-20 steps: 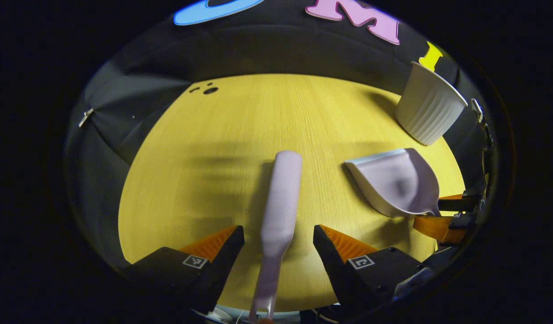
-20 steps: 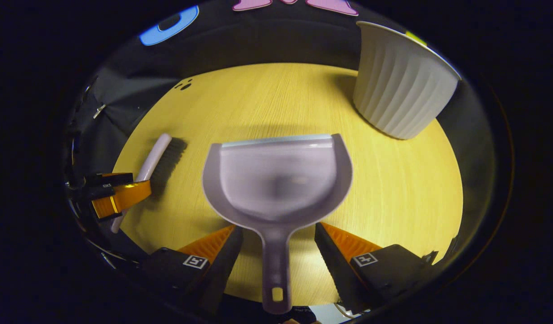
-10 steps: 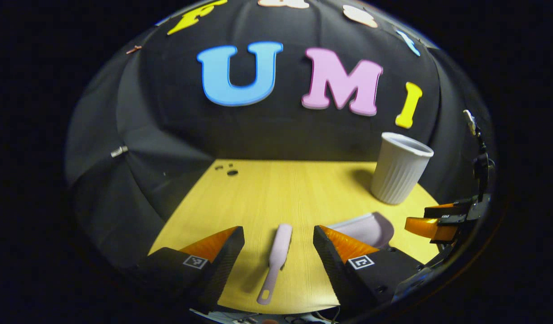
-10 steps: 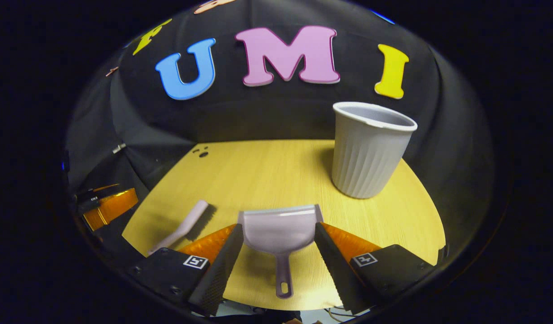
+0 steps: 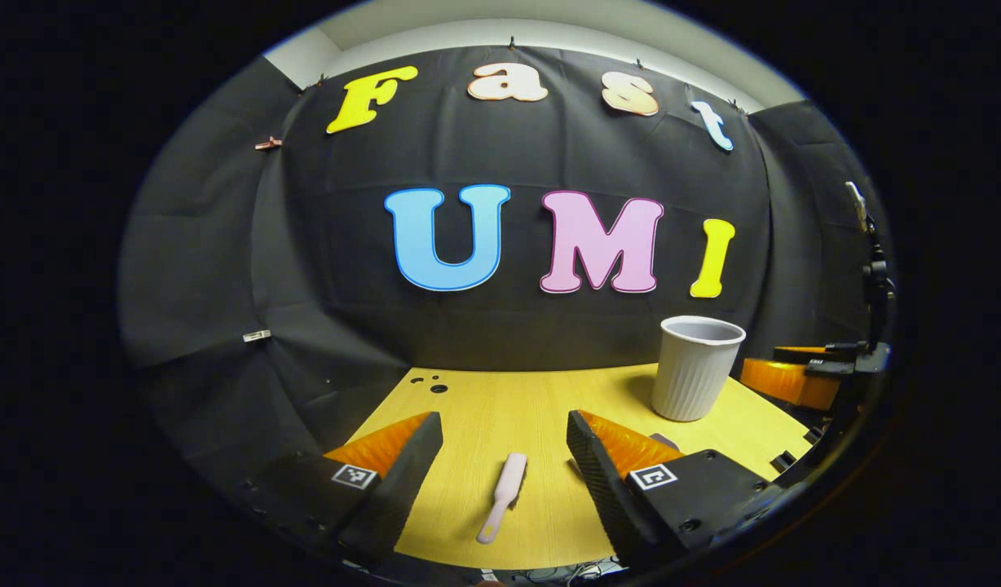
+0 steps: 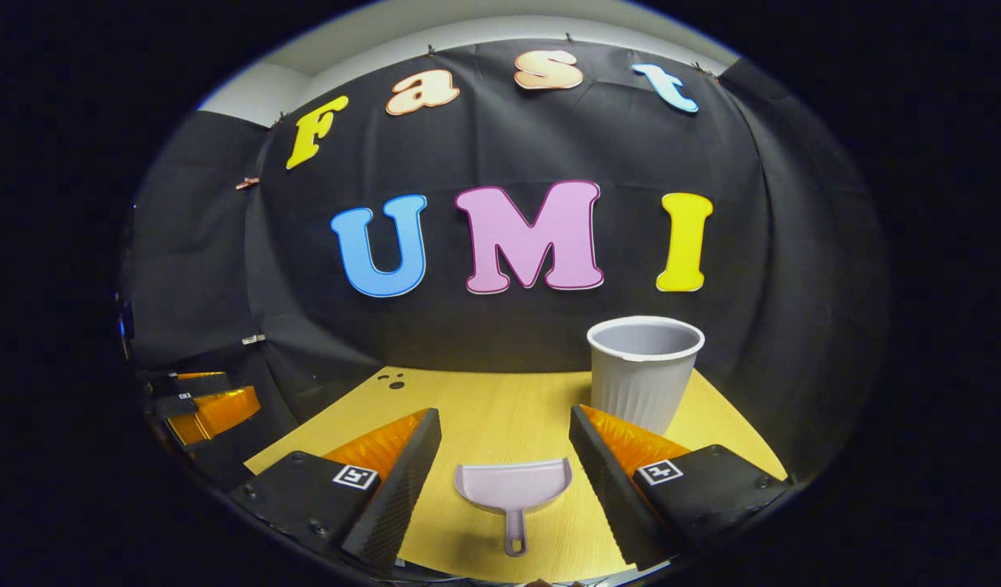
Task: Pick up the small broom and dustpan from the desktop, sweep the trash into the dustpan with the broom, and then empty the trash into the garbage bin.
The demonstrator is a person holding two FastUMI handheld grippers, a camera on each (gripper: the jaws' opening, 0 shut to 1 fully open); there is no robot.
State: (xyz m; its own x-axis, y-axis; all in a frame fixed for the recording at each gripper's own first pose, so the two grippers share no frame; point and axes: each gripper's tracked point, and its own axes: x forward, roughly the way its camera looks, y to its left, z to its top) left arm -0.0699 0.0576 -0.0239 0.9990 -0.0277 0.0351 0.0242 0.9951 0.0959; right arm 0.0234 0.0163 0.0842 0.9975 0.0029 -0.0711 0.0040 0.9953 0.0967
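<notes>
Both the left hand-held gripper (image 5: 504, 444) and the right hand-held gripper (image 6: 504, 444) gape wide, holding nothing, raised above the bench (image 5: 541, 399). The small broom (image 5: 503, 496) and dustpan (image 6: 513, 489) lie flat, the garbage bin (image 6: 643, 371) stands beyond; no trash shows, fitting either start or finish.

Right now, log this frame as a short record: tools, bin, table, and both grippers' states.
broom: lying flat on the table, seen between the left gripper's fingers, not held
dustpan: flat on the table, handle toward the camera, not held
bin: white ribbed, upright, at the far right of the table
table: yellow wood; no trash visible
left gripper: open, raised above the broom
right gripper: open, raised above the dustpan
</notes>
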